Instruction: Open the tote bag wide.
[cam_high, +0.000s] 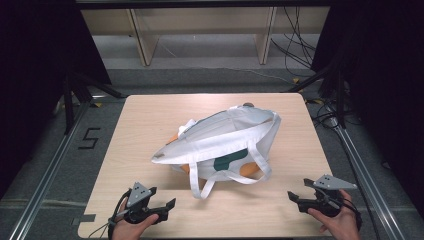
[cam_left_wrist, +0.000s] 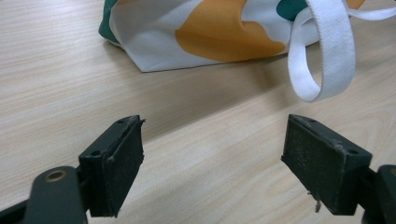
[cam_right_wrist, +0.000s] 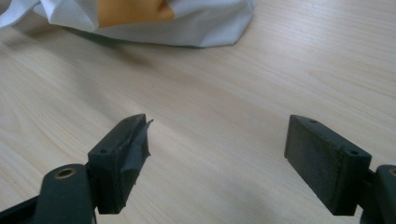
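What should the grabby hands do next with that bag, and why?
Probably the left gripper should ease forward to the strap. Both grippers are open and holding nothing, near the table's front edge, with bare wood between them and the bag. In the left gripper view the white strap loop hangs just ahead of the jaws, the closest part to grab. The right gripper can wait.

Probably a recording lab: dark curtains (cam_high: 30, 60) flank the table (cam_high: 150, 115), with floor rails (cam_high: 50, 165), loose cables (cam_high: 295, 45) and tripod legs (cam_high: 75, 95).
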